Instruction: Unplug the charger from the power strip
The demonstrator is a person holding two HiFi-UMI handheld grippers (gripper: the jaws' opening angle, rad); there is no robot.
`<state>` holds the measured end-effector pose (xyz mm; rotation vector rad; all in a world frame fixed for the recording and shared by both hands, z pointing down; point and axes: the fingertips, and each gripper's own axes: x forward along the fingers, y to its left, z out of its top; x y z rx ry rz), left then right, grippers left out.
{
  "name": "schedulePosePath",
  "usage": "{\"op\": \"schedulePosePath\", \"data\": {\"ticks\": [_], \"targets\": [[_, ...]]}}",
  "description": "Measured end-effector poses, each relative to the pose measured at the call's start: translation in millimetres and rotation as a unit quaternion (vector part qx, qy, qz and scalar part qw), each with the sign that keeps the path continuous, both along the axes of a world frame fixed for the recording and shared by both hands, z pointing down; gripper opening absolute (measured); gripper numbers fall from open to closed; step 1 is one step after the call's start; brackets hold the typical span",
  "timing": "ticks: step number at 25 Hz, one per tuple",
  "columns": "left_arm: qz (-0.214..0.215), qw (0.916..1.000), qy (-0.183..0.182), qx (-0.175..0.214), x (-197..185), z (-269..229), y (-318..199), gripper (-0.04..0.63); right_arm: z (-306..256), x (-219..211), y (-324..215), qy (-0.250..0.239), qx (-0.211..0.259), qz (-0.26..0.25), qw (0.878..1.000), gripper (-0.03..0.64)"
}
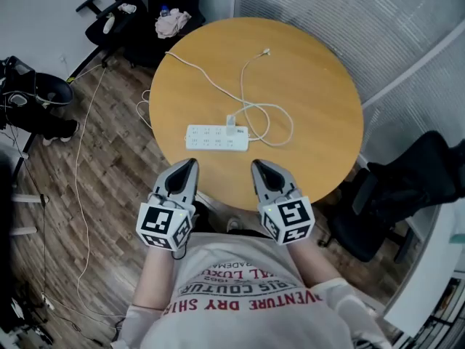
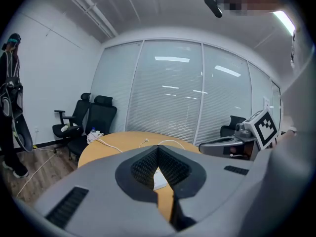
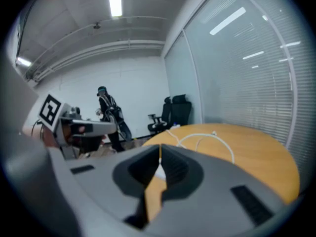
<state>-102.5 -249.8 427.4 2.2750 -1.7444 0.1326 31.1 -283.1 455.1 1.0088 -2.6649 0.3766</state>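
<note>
A white power strip (image 1: 216, 137) lies near the front of the round wooden table (image 1: 320, 100). A small white charger (image 1: 231, 127) is plugged into its far side. The charger's thin white cable (image 1: 272, 118) loops to the right and runs toward the table's middle. A thicker white cord (image 1: 196, 71) leaves the strip toward the far left edge. My left gripper (image 1: 192, 163) and right gripper (image 1: 256, 164) hover side by side over the near table edge, just short of the strip. Both are shut with nothing between their jaws. The strip (image 2: 159, 179) shows behind the left gripper's (image 2: 158, 149) closed tips.
Black office chairs (image 1: 138, 13) stand at the back left, with a cloth and bottle (image 1: 172, 22) beside them. Another black chair (image 1: 407, 187) is close on the right. A glass wall with blinds runs behind the table. Cords trail over the wooden floor (image 1: 80, 158). A person (image 3: 106, 107) stands far off.
</note>
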Motion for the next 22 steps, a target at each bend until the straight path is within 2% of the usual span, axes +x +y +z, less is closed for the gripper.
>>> {"op": "schedulePosePath", "data": {"ticks": [4,7,13,15,17,22], "targets": [[0.027,0.9993,-0.016,-0.019,-15.5,20.3,-40.6,0.032,11.5,-12.5,-31.3,0.008,-0.019,0.023,1.0,0.029],[0.062,0.9975,-0.014,-0.029,-21.9,29.7,-71.0,0.032,16.1,-22.8,-58.8,0.009,-0.031,0.054,0.998,0.029],[0.143,0.9882,-0.016,-0.054,-30.9,55.0,-113.8,0.032,41.0,-46.0,-88.5,0.024,-0.071,0.108,0.991,0.029],[0.184,0.9798,-0.034,-0.071,-27.3,78.3,-121.0,0.032,54.7,-48.1,-95.8,0.032,-0.088,0.127,0.987,0.029],[0.227,0.9679,-0.06,-0.089,-22.3,105.3,-123.0,0.032,68.8,-49.5,-99.2,0.042,-0.105,0.141,0.984,0.029],[0.322,0.9278,-0.121,-0.144,-11.8,166.7,-115.8,0.032,97.9,-56.8,-97.9,0.067,-0.143,0.157,0.975,0.029]]}}
